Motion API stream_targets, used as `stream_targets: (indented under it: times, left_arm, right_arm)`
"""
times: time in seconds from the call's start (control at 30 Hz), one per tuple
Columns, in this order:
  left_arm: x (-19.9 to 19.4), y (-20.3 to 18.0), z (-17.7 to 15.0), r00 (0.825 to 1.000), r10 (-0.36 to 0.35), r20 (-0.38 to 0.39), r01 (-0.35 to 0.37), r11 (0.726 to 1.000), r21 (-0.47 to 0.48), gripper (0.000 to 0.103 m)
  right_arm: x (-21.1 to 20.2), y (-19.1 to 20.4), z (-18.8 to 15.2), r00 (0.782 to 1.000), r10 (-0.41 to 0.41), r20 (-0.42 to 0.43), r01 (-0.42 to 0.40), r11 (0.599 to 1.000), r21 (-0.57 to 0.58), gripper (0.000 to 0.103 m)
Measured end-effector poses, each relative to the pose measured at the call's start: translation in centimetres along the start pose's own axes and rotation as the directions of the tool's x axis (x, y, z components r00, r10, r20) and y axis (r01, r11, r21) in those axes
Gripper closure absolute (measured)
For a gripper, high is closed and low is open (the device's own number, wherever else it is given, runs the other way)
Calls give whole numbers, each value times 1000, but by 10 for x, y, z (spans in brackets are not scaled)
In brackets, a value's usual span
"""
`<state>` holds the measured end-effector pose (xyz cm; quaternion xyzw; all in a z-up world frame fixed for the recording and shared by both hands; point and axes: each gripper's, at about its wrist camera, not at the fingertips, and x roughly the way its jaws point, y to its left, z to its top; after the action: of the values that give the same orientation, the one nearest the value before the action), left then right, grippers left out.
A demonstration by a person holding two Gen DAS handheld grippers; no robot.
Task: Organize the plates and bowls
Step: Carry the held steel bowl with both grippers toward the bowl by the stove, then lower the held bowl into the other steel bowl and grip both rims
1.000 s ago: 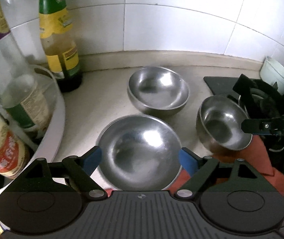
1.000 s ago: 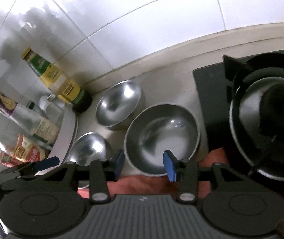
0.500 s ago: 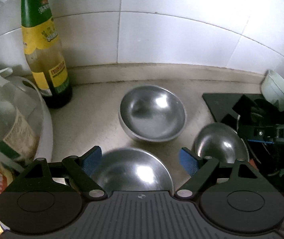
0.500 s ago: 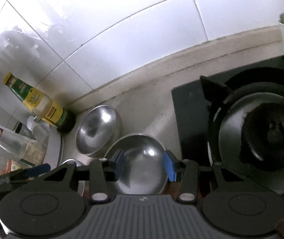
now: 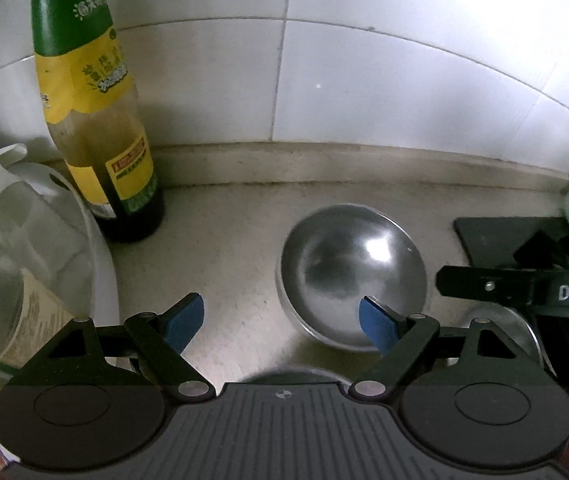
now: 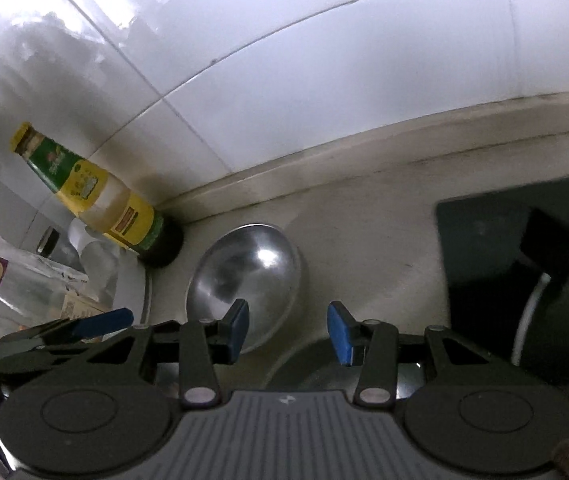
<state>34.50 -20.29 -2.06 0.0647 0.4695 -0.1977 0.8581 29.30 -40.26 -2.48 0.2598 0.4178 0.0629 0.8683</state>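
A steel bowl [image 5: 350,272] sits on the counter near the wall; it also shows in the right wrist view [image 6: 244,280]. My left gripper [image 5: 282,324] is open and empty, just in front of that bowl, its right finger over the rim. A second steel bowl [image 5: 290,376] peeks out under it. My right gripper [image 6: 288,332] is open and empty; a third steel bowl [image 6: 308,372] lies right below its right finger. That bowl's rim [image 5: 524,328] shows under the right gripper's finger in the left wrist view.
A green and yellow sauce bottle [image 5: 96,120] stands at the wall, left of the bowl, also in the right wrist view [image 6: 96,196]. A white tub [image 5: 100,272] with bottles is at the left. A black gas stove [image 6: 524,264] is at the right.
Both grippers have moved forward toward the wall. The two nearer bowls have slid almost out of view under the grippers. Both stay open.
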Motion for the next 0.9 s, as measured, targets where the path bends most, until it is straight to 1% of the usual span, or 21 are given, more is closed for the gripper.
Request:
stream_targets:
  times: [0.1, 0.27, 0.6, 0.83, 0.9]
  left_arm:
    - [11, 1, 5, 1000, 20, -9, -20, 1000, 0, 14]
    - [27, -2, 9, 999, 36, -26, -36, 999, 13, 14]
    - [49, -2, 13, 997, 41, -60, -40, 999, 24, 13]
    - [64, -6, 13, 996, 38, -85, -35, 999, 42, 13]
    - [66, -6, 13, 996, 36, -87, -32, 998, 47, 14]
  right_arm:
    - [16, 7, 7, 1000, -12, -20, 11, 999, -36, 63]
    - [39, 13, 17, 998, -34, -45, 31, 997, -64, 63]
    - [64, 13, 23, 996, -44, -75, 38, 996, -80, 60]
    - [76, 13, 21, 994, -46, -94, 37, 995, -91, 60]
    - [80, 12, 20, 993, -45, -110, 36, 996, -86, 60]
